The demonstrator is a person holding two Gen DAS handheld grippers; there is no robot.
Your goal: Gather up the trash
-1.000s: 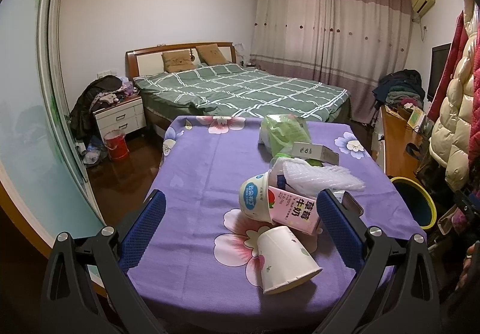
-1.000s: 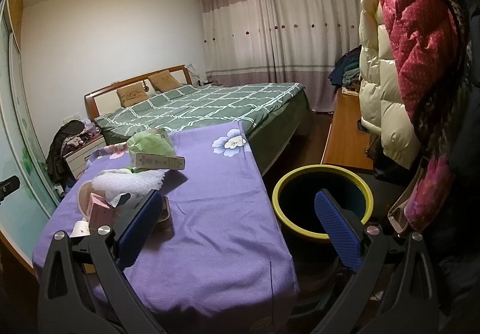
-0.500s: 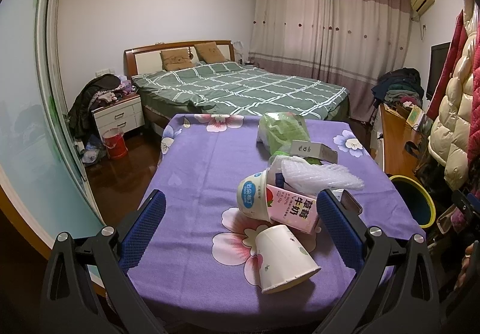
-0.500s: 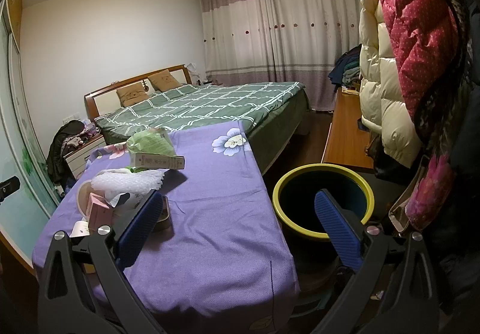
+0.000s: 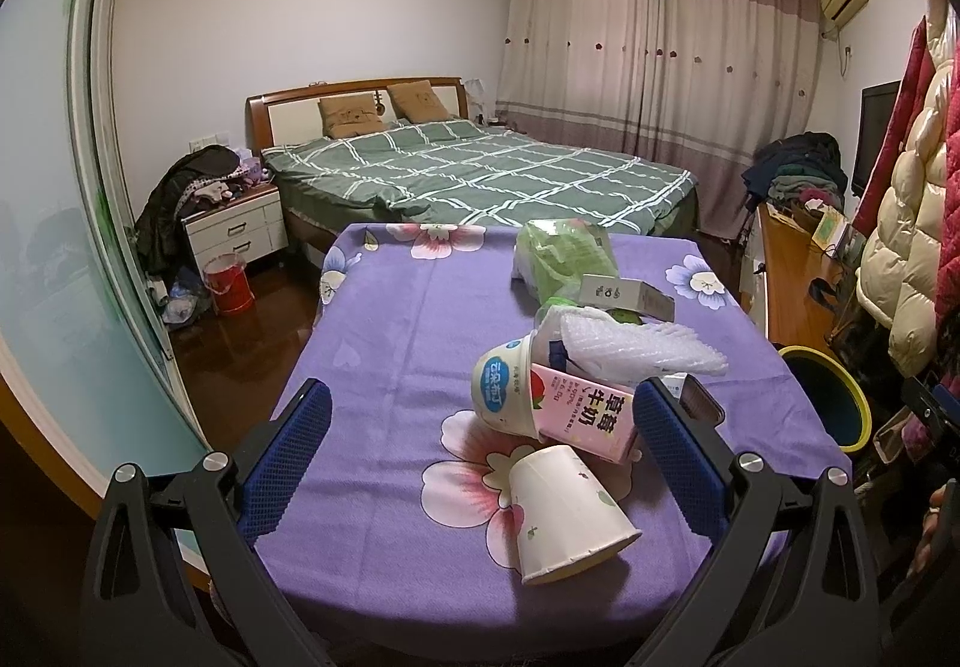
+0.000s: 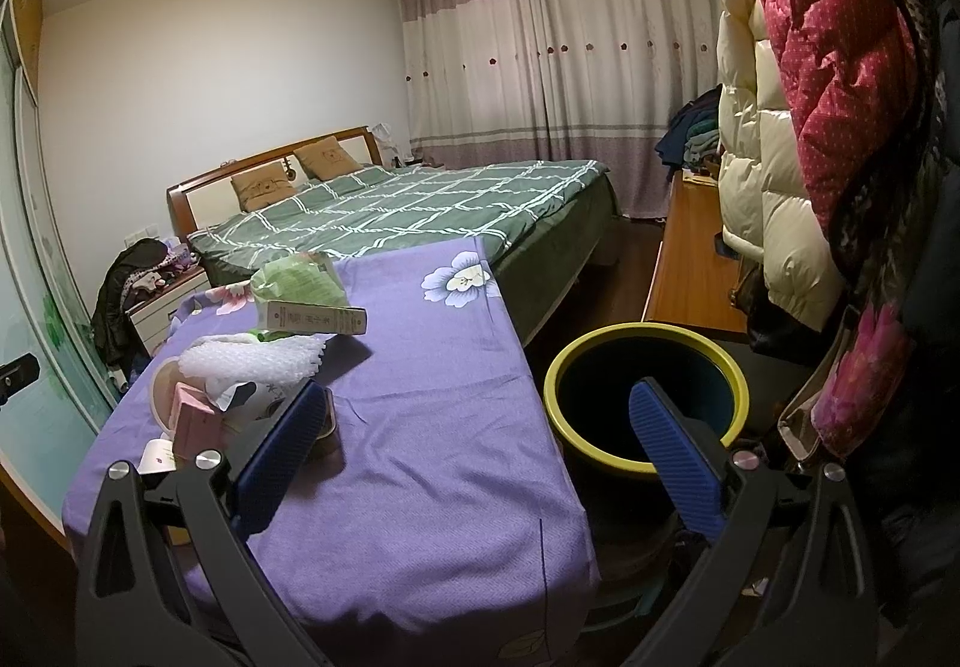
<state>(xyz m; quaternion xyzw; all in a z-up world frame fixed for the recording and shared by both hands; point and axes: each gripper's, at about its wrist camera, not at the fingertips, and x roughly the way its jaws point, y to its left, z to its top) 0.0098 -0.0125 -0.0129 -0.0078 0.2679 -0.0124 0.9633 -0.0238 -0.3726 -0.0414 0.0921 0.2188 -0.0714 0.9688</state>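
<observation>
With both the left gripper (image 5: 480, 445) and right gripper (image 6: 474, 433) spread wide and empty, the heaped trash (image 5: 576, 385) on the purple cloth (image 5: 390, 343) could be scattered if the paper cup (image 5: 564, 511) is nudged, missing the bin (image 6: 645, 397)

Green checked bed (image 5: 480, 175), white nightstand (image 5: 237, 232), drawn curtains (image 5: 654, 43), hanging puffer coats (image 6: 798, 85).

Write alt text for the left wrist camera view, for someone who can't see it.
The open left claw hovers over a purple flowered tablecloth, framing a tipped paper cup, a pink milk carton, a yogurt cup and plastic wrapping. A yellow-rimmed trash bin stands on the floor to the right, with a green bed behind.
</observation>
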